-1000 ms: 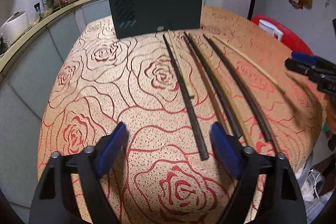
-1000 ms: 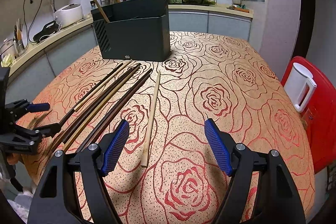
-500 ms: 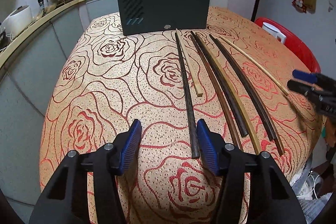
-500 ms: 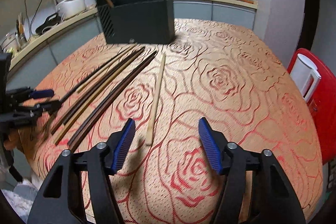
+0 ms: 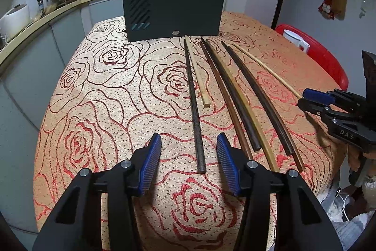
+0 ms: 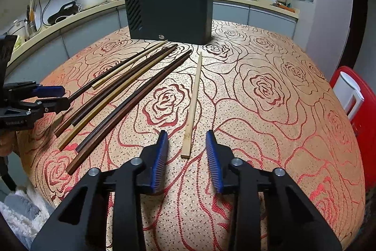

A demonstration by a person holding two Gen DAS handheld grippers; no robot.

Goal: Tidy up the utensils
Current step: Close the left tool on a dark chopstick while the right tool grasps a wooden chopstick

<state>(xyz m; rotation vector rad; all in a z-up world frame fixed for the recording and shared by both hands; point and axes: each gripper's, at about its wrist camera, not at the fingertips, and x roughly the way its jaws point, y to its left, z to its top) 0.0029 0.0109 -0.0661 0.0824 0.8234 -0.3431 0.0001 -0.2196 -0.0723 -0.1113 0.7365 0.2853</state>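
Observation:
Several loose chopsticks lie in a fan on the rose-patterned tablecloth. My left gripper is open, its blue pads on either side of the near end of a black chopstick. My right gripper is open around the near end of a pale bamboo chopstick. A dark utensil holder stands at the table's far side with two chopsticks leaning in it; it also shows in the right wrist view. Each gripper appears in the other's view, the right and the left.
A short pale chopstick and several dark and tan ones lie between the two grippers. A red stool with a white jug stands off the table's right edge. A kitchen counter with appliances runs behind.
Both grippers have narrowed from wide open and moved forward, each now straddling the near end of a chopstick. The chopsticks have not moved.

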